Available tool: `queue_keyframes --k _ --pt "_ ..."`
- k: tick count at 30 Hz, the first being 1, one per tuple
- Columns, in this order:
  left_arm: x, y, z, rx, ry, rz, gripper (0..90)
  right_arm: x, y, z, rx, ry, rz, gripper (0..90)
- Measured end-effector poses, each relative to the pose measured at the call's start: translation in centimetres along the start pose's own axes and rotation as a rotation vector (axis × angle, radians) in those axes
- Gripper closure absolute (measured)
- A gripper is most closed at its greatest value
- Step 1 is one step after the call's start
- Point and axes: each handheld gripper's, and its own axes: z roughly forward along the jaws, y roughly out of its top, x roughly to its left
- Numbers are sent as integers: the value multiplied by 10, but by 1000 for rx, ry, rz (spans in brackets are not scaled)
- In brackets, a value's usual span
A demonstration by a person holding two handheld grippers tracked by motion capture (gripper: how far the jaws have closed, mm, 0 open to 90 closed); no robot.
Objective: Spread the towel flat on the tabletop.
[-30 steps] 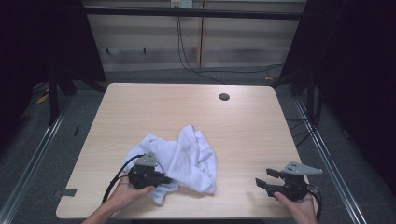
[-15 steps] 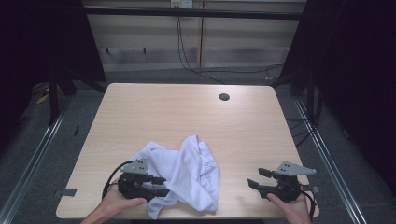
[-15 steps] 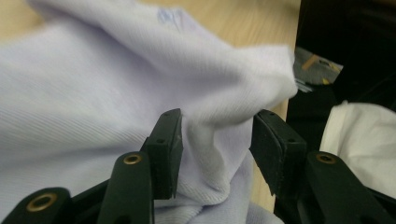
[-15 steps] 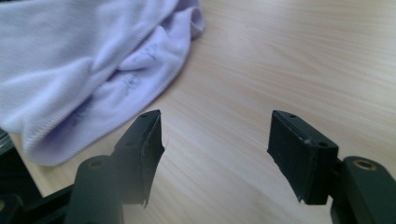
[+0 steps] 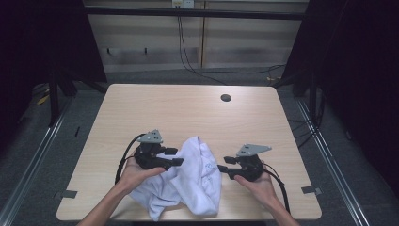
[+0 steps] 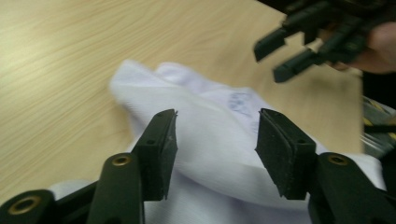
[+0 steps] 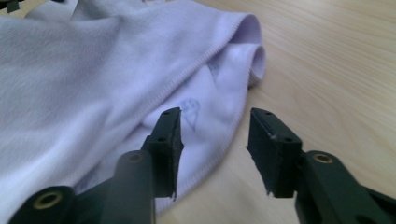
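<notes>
A crumpled white cloth (image 5: 195,181) with a small blue print lies near the front edge of the wooden table (image 5: 188,113). My left gripper (image 5: 178,157) hangs over the cloth's left part. Its jaws have just been opening and stand wide, with the cloth (image 6: 210,116) below them and nothing pressed. My right gripper (image 5: 221,169) is at the cloth's right edge. Its jaws have just been closing; they remain apart, and the stitched hem (image 7: 205,126) lies between the pads (image 7: 168,135) without being pinched. The right gripper (image 6: 289,51) also shows across the cloth in the left gripper view.
A dark round hole (image 5: 226,98) sits in the tabletop at the back right. Bare wood stretches behind the cloth. The front edge of the table (image 5: 263,217) is close under both hands. Cables (image 5: 123,157) trail from each gripper.
The left gripper let go of the cloth, opened and rose toward the table's middle. The right gripper moved left up to the cloth's edge and narrowed its jaws. The cloth settled nearer the front edge.
</notes>
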Motion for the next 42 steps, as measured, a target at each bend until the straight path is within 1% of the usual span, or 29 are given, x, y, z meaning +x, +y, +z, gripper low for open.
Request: queue_keyframes --k 1,2,3,5,6,7,9,10,11,13,15,16,17,18,20,21,22,23,25,27,28,29,31,33,34,35,36,40,42 --pt "5 -2 5 -2 19 -28 458 0 3 7 1 12 -1 572" --pt "10 -5 9 1 37 -43 446 1 6 14 2 21 -1 570" --pt "13 -9 13 13 43 -56 444 2 8 20 3 25 -7 562" --pt "18 -16 18 33 43 -66 436 3 10 31 17 24 -17 540" --pt "18 -16 18 33 43 -66 437 3 10 31 17 24 -17 540" --pt "20 -20 23 49 45 -79 439 2 8 41 28 35 -12 520" --pt "21 -23 27 60 39 -80 455 1 5 47 43 36 -14 501" --pt "21 -23 27 60 39 -80 509 1 5 47 43 36 -14 501" --pt "21 -24 29 69 37 -61 569 2 2 52 56 37 -18 492" --pt "20 -26 34 70 16 -51 633 4 1 55 62 41 -23 495" --pt "17 -27 36 74 12 -36 718 8 -1 60 85 39 -53 507" --pt "17 -27 36 74 12 -36 764 8 -1 60 85 39 -53 507" --pt "18 -26 33 54 -12 -40 795 11 -2 60 82 40 -64 585" --pt "19 -25 31 37 -15 -51 805 11 -2 60 84 51 -64 610" --pt "20 -24 26 10 -20 -61 816 12 -2 59 92 56 -58 730" --pt "20 -24 23 -3 -29 -63 818 13 -2 58 97 68 -62 765" --pt "20 -24 23 -3 -29 -63 818 13 -2 58 97 68 -62 765" --pt "20 -23 17 -36 -38 -73 818 14 -1 57 102 58 -67 810" --pt "20 -22 9 -73 -42 -79 818 11 0 55 100 57 -48 826" --pt "20 -20 1 -112 -45 -83 821 3 1 50 76 69 16 835" --pt "19 -19 -2 -125 -38 -77 824 -1 2 47 60 74 32 837" --pt "17 -18 -6 -147 -25 -73 835 -3 4 42 49 68 35 843" --pt "19 -16 -18 -208 -28 -93 838 -7 7 34 43 30 40 844" --pt "21 -15 -30 -242 2 -90 842 -15 5 23 31 10 64 846" --pt "23 -15 -36 -254 1 -97 844 -19 3 18 32 -8 77 847" --pt "23 -15 -36 -254 1 -97 845 -19 3 18 32 -8 77 847" --pt "28 -16 -42 -274 8 -117 845 -28 1 4 6 -26 107 848" --pt "30 -16 -46 -271 29 -121 846 -39 2 -19 -38 -57 131 849" --pt "29 -13 -50 -285 32 -118 847 -45 4 -31 -71 -73 148 849"
